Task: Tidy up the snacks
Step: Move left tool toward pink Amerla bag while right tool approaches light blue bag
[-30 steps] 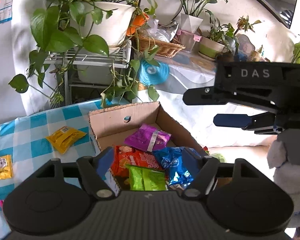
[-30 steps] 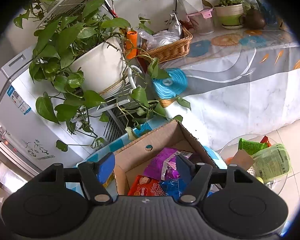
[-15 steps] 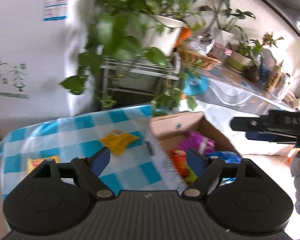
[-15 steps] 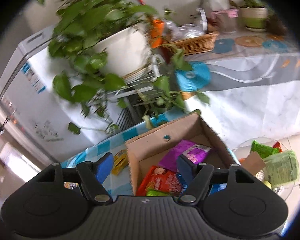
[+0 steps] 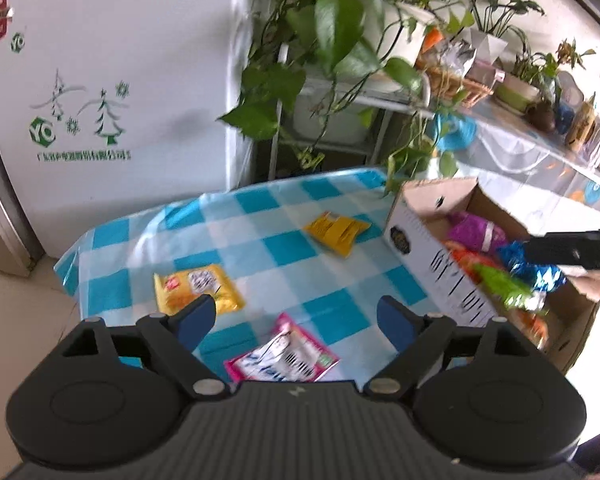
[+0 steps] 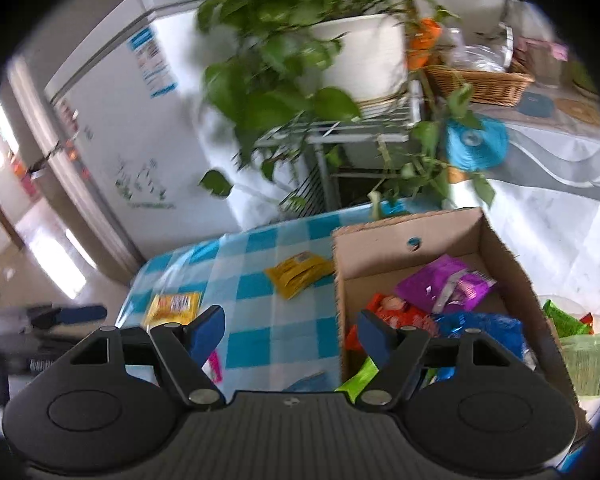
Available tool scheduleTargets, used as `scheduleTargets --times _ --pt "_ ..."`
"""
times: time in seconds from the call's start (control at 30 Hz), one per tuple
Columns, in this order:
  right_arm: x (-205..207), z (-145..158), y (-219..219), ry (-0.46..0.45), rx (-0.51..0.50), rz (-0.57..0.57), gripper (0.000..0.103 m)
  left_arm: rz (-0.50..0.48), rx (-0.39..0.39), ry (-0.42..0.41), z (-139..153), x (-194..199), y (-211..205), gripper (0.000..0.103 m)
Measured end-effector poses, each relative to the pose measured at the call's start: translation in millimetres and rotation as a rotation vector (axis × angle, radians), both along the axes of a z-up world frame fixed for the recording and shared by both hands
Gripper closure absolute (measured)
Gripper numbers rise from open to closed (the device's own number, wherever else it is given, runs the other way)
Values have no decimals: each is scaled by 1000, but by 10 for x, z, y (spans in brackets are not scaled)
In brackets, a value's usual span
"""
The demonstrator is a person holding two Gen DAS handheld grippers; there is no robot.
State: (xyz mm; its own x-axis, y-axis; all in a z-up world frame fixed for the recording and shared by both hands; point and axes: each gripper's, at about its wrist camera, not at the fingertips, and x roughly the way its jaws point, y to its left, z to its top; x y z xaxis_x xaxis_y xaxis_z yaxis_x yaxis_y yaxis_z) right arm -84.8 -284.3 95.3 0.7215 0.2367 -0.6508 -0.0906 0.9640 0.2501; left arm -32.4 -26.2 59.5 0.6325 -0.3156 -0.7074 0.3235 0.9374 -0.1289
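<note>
The left gripper [image 5: 296, 314] hangs over the checked tablecloth [image 5: 284, 248] with its jaws opening and nothing clasped; a pink snack packet [image 5: 284, 356] lies on the cloth just under the gap, partly cut off by the gripper body. Only the left view shows this packet whole enough to read as a packet; in the right view just a pink sliver of it peeks beside the left finger. The right gripper [image 6: 290, 330] is also opening, empty, straddling the near wall of the cardboard box [image 6: 380, 248].

Further out on the cloth lie a yellow-orange packet [image 5: 198, 288] and, nearer the box, a yellow packet [image 5: 336, 230], well apart from each other. The right view looks down into the box: a purple packet [image 6: 446, 284], an orange one [image 6: 396, 314], a blue one [image 6: 484, 326] and a green one half hidden behind the finger. In the left view the right gripper's dark finger crosses over the box at the frame's right edge.

Behind the table stand a white fridge [image 5: 112, 92] with green printing, a wire rack bearing a potted trailing plant [image 6: 360, 56], and a counter with a wicker basket [image 6: 484, 84]. The right view is motion-blurred, so labels cannot be read, and things past the box on the floor are cut off
</note>
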Motion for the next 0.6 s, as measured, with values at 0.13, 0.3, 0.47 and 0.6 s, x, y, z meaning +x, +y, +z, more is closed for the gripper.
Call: scheduleTargets --times 0.13,0.3,0.47,0.6 --pt "-131 -104 228 13 -42 41 24 -34 -1 9 -117 28 38 15" --pt "-274 -267 386 51 -57 36 24 -108 19 42 -274 72 -30 15" --pt "-371 -463 504 94 -84 20 24 -165 69 85 -459 161 -108 15" --pt "-358 -603 586 120 -105 18 24 -180 100 104 -584 228 -153 15"
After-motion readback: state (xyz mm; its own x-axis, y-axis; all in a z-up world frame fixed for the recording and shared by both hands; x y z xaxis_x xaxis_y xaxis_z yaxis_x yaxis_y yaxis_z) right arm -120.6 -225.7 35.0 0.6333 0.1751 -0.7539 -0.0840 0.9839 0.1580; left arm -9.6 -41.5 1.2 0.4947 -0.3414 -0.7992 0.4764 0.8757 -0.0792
